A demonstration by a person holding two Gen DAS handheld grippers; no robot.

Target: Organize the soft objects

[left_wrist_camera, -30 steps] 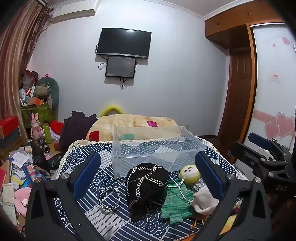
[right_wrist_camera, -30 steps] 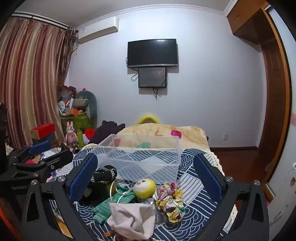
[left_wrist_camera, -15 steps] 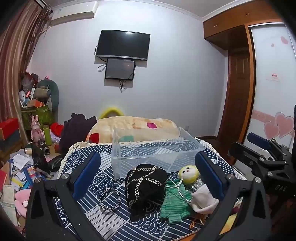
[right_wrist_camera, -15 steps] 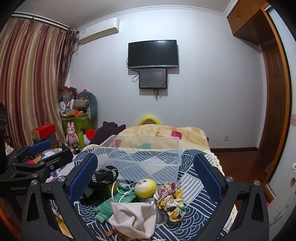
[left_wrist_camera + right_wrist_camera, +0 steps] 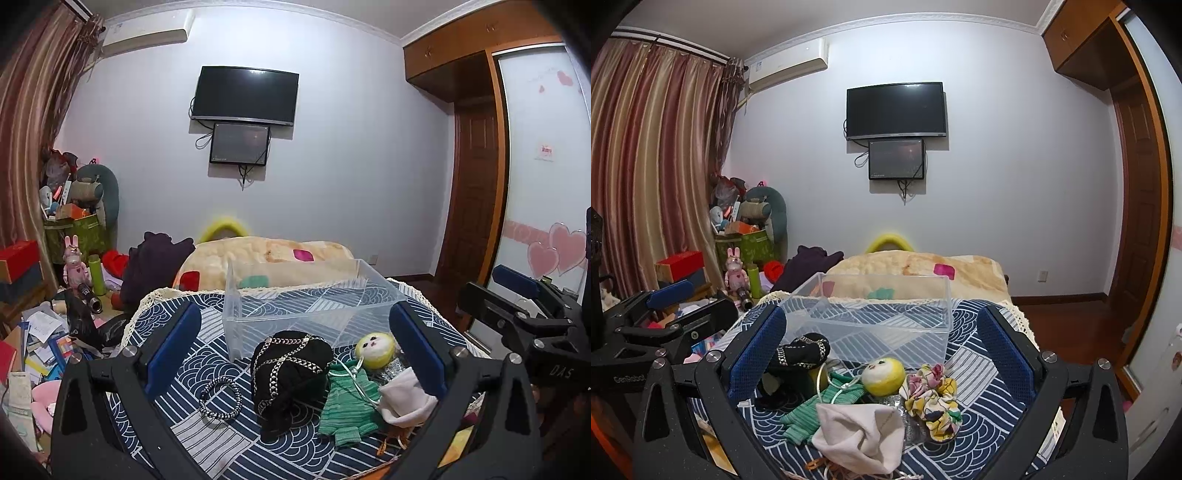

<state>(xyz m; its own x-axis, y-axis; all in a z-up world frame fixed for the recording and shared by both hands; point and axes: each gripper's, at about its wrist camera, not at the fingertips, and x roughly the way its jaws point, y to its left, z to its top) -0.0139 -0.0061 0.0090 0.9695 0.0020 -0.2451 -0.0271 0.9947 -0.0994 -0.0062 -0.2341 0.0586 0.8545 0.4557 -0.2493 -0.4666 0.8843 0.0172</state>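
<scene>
Soft things lie on a blue patterned cloth: a black hat with chains [image 5: 290, 373], a black-and-white hair tie [image 5: 220, 398], a yellow-headed doll in green knit [image 5: 373, 349], a white cloth pouch [image 5: 404, 398]. An empty clear plastic bin [image 5: 306, 299] stands behind them. The right wrist view shows the pouch [image 5: 858, 435], doll [image 5: 882, 376], a floral scrunchie [image 5: 932, 397], the hat [image 5: 803, 352] and the bin [image 5: 871, 317]. My left gripper [image 5: 295, 345] and right gripper [image 5: 881, 347] are both open, empty, held above the pile.
The cloth-covered surface [image 5: 192, 373] ends in a lace edge at left. A cluttered floor with papers and toys [image 5: 40, 332] lies to the left. A blanket [image 5: 266, 258] lies behind the bin. A wardrobe door [image 5: 535, 221] is at the right.
Both views have shifted slightly; the left gripper has tilted a little upward. Nothing on the cloth has moved and both grippers stay open.
</scene>
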